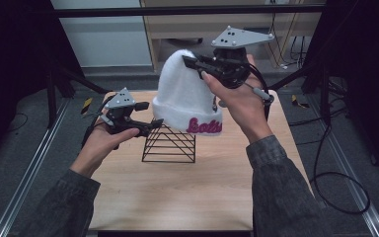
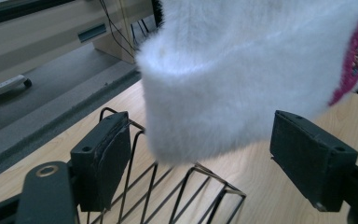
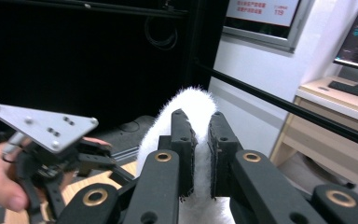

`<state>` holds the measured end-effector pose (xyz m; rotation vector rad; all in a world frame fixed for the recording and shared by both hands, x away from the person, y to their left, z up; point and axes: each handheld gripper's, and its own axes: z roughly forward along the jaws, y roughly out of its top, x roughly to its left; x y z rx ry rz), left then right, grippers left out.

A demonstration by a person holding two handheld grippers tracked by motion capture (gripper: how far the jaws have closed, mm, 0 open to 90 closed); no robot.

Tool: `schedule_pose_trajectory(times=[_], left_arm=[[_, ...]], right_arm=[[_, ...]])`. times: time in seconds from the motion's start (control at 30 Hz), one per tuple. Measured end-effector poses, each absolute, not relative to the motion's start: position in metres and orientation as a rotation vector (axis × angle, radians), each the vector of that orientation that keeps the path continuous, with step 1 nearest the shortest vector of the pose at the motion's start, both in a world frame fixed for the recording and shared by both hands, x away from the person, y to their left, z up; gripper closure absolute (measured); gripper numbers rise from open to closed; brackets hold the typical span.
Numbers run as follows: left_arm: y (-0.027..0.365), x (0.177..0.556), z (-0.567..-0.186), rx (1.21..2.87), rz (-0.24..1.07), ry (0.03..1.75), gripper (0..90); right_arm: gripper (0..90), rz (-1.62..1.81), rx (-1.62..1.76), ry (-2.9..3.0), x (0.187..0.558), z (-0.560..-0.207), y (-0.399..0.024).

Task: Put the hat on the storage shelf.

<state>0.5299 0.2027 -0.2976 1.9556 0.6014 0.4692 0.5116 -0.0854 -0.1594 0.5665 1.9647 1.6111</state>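
White beanie (image 1: 185, 96) pinched by raised right gripper (image 1: 190, 62), left gripper (image 1: 154, 123) gaping below

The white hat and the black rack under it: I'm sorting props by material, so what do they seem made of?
The white hat looks like a soft, fuzzy knit, perhaps acrylic or wool: its surface is hairy and matte, with pink embroidered lettering on the folded cuff. The black rack seems to be thin metal wire with a dark coating: slim, rigid, bent rods. The table looks like light wood or wood-grain laminate.
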Motion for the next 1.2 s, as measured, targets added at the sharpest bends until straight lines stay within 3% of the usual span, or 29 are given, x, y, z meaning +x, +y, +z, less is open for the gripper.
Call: schedule_pose_trajectory(times=[0.27,0.3,0.33,0.37,0.4,0.43,0.47,0.57,1.2], left_arm=[[0.207,0.537,-0.299,1.952,0.44,0.643,25.9],[0.206,0.537,-0.299,1.96,0.428,0.637,33.6],[0.206,0.537,-0.3,1.965,0.425,0.634,33.6],[0.206,0.537,-0.3,1.974,0.428,0.635,46.0],[0.206,0.537,-0.3,1.978,0.432,0.636,46.0],[0.205,0.536,-0.299,1.989,0.457,0.629,58.2],[0.205,0.536,-0.299,1.989,0.457,0.629,63.4],[0.206,0.532,-0.298,1.993,0.487,0.641,69.8],[0.212,0.526,-0.292,1.921,0.58,0.709,72.8]], right_arm=[[83.7,1.603,0.537,2.013,0.514,-0.162,-0.068],[83.6,1.606,0.53,2.019,0.515,-0.163,-0.065],[83.6,1.606,0.53,2.019,0.515,-0.163,-0.065],[83.6,1.602,0.525,2.028,0.516,-0.165,-0.062],[83.6,1.602,0.525,2.028,0.516,-0.165,-0.062],[83.7,1.602,0.525,2.029,0.519,-0.167,-0.061],[83.7,1.602,0.525,2.029,0.519,-0.167,-0.061],[83.7,1.599,0.537,2.029,0.526,-0.17,-0.062],[83.4,1.608,0.624,2.007,0.551,-0.182,-0.07]])
